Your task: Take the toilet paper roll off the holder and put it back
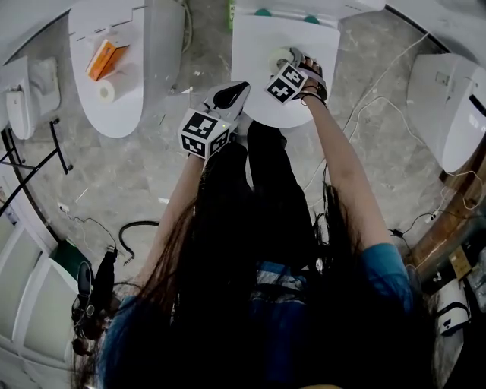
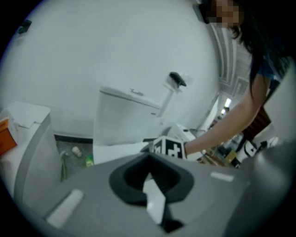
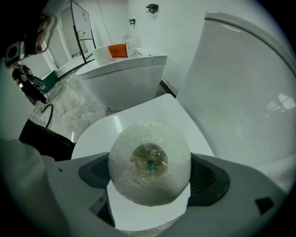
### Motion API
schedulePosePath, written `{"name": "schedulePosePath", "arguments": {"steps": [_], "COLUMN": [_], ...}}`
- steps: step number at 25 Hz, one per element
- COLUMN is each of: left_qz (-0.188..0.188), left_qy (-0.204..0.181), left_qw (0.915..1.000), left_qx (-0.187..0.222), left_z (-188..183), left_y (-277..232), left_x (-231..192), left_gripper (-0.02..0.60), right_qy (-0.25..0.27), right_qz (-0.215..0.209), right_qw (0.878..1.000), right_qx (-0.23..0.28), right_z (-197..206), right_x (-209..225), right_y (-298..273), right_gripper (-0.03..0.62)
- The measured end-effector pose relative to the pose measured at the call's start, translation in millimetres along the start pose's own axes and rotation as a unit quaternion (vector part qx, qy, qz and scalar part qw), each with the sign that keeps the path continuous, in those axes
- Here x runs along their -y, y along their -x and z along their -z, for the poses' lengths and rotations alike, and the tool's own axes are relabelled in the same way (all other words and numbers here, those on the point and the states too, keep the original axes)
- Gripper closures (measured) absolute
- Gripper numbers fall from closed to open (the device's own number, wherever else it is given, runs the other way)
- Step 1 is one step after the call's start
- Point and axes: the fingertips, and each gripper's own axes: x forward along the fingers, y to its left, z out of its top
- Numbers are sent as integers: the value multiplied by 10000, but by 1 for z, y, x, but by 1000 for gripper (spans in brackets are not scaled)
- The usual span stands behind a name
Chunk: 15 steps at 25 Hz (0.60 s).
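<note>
A toilet paper roll in clear plastic wrap stands on end on the closed white toilet lid, its core facing up. My right gripper points steeply down over it, open, with the roll between the dark pads. In the head view the roll shows just beyond the right gripper on the lid. My left gripper hangs at the lid's near left edge, shut; a white sliver shows between its pads. A small black fitting sits high on the wall.
A second toilet stands at the left with an orange box and another roll on it. A third white fixture is at the right. Cables run over the marble floor; a black rack stands far left.
</note>
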Motion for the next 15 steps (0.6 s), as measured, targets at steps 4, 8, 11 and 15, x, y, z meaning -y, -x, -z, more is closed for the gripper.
{"name": "schedulePosePath", "arguments": {"steps": [4,8,11,15], "left_qz": [-28,-72,-21,19], "left_qy": [61,75,61,-29], "left_qw": [10000,9999,9999,10000], "left_qx": [-46,-127,-91,-45], "left_z": [9,13,7,-6], "left_y": [2,5,11,23], "left_x": [-3,-2,0,4], "left_gripper": [580,580,581,580], "right_qy": [-157,-331,-670,-778], "right_qz": [54,111,24,28], "right_qw": [9999,9993,9977,9963], "right_qx": [-31,-166,-31,376], "right_z": [-2,-3,-11,-28], "right_x": [1,2,4,9], "right_y": [-4,-2,11,50], "right_gripper": [141,143,143,143]}}
